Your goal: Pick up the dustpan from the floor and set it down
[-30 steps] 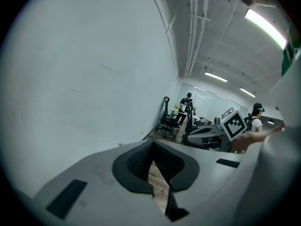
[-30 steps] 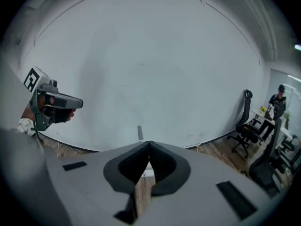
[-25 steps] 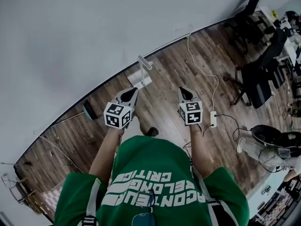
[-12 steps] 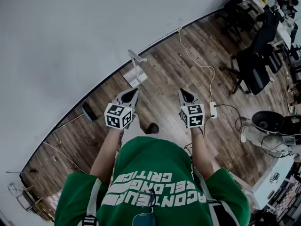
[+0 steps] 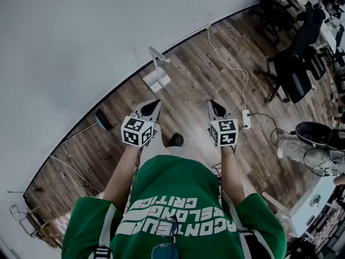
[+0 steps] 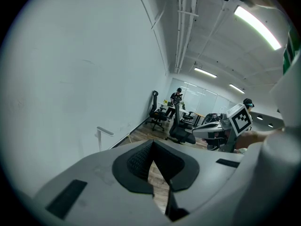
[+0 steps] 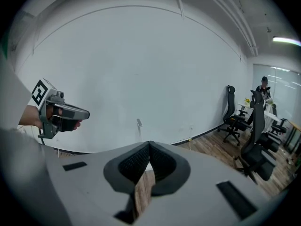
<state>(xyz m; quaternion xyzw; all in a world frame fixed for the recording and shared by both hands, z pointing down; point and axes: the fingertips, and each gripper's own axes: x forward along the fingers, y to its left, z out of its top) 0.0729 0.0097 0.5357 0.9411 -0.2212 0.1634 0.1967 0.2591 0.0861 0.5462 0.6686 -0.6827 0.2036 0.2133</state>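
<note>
The white dustpan (image 5: 156, 79) stands on the wooden floor against the wall, its long handle upright. Its handle (image 6: 104, 132) shows to the left in the left gripper view, and as a thin post (image 7: 139, 123) just above the jaws in the right gripper view. I hold both grippers at waist height, side by side, pointing toward it. The left gripper (image 5: 154, 102) and the right gripper (image 5: 214, 102) are both shut with nothing between their jaws. Neither touches the dustpan.
A white power strip (image 5: 246, 118) with a long cable lies right of the right gripper. Black office chairs (image 5: 294, 74) stand at the far right. A dark flat object (image 5: 102, 120) rests by the wall to the left. My shoe (image 5: 175, 140) shows between the grippers.
The floor has slid slightly up the head view, so the dustpan sits a bit farther ahead of the gripper tips. Both grippers stay shut and level with each other.
</note>
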